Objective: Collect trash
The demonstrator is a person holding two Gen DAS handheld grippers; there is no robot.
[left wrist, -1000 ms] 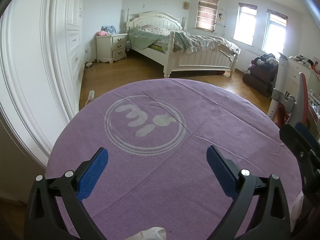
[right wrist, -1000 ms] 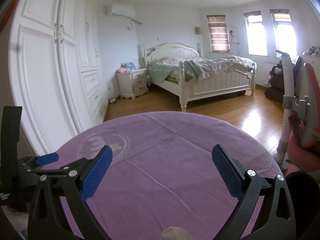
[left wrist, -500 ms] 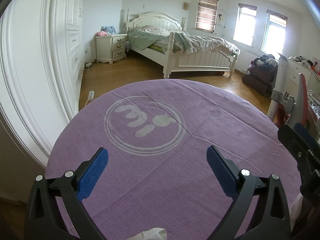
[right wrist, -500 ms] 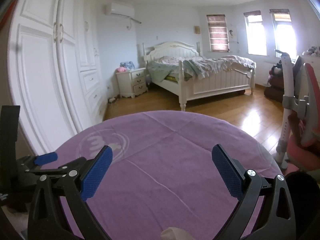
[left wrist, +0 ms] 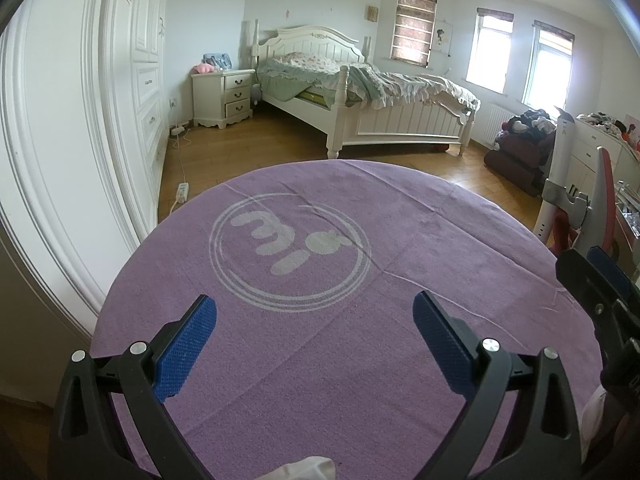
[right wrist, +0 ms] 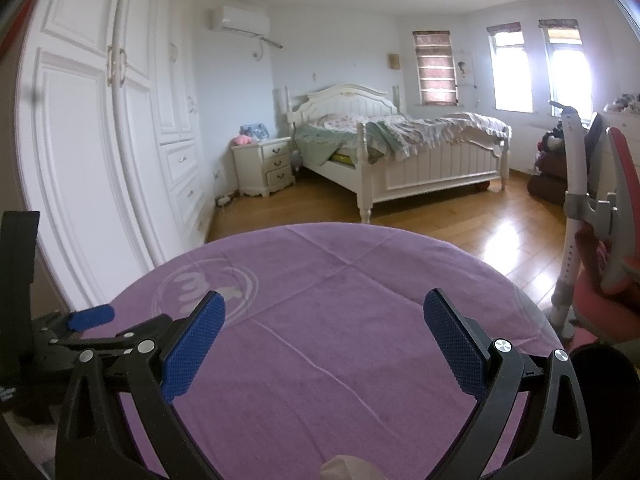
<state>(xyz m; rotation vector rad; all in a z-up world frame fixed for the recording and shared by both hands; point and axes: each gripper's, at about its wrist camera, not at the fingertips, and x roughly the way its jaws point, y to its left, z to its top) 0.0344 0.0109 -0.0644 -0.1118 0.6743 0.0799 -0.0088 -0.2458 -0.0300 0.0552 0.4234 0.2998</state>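
Low in each frame, both black blue-padded claws, left gripper [left wrist: 314, 330] and right gripper [right wrist: 324, 330], hover released above the round purple tablecloth [left wrist: 360, 240], so a low grab at the pale crumpled scrap [left wrist: 308, 469] risks snagging fabric.

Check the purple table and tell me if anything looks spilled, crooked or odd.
Nothing spilled or damaged. The purple cloth lies flat, with only fold creases, and no trash shows on it. The left gripper and right gripper are both open and empty. A pale scrap at the bottom edge is too cropped to identify.

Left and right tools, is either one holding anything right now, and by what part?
Nothing is held. The left tool and the right tool are both wide open above the purple cloth, with only bare fabric between their blue pads.
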